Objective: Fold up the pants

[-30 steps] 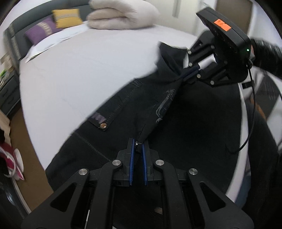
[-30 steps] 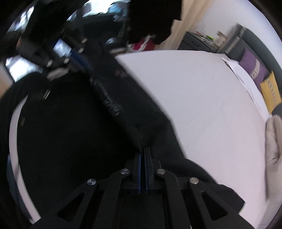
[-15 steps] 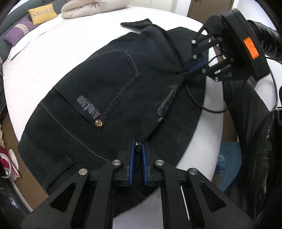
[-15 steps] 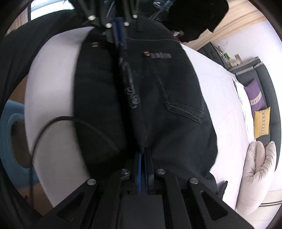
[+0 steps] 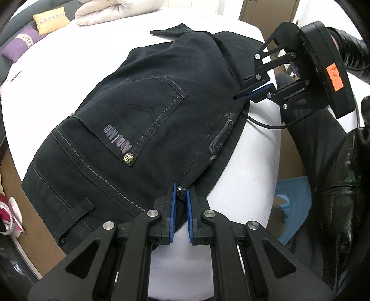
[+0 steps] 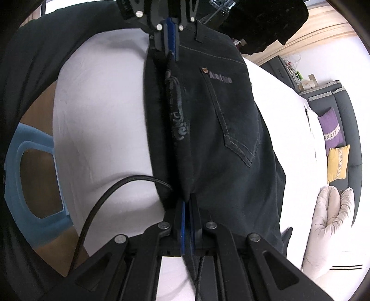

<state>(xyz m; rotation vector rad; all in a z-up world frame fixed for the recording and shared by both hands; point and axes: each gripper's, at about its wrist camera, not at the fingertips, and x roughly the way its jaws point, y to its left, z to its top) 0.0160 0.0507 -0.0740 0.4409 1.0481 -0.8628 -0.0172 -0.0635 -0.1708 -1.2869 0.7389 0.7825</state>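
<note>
- Two grippers pinch one pair of dark pants (image 5: 143,120) at the near edge of a white bed (image 5: 46,76), a fold of fabric strung between them.
- Nearest in the left wrist view, the left gripper (image 5: 180,196) has its blue pads clamped on the seam at the waist end, a thin bunch of cloth between them.
- Along the same edge the right gripper (image 5: 251,93) is closed on that fold further down the pants; in its own view the right gripper (image 6: 186,206) shows pads pressed tight on dark fabric.
- Pants lie seat-up across the near part of the bed, back pocket (image 5: 148,111) and rivet (image 5: 128,158) showing, with the far end reaching toward the middle of the bed.
- Judged by the look: denim, soft and limp but fairly heavy; it should drape and sag between the two grips, not hold a line by itself.
- Cloth looks unlikely to slip or tear; thick seams and the waistband (image 5: 57,192) probably give the surest bite, while single layers may peel out.
- Risk: the cable (image 6: 111,192) trails over the bed edge beside the fold and could snag it.
- Farther off, a rolled duvet (image 5: 108,11) and two cushions (image 5: 50,17) sit at the far edge, well apart from the pants.
</note>
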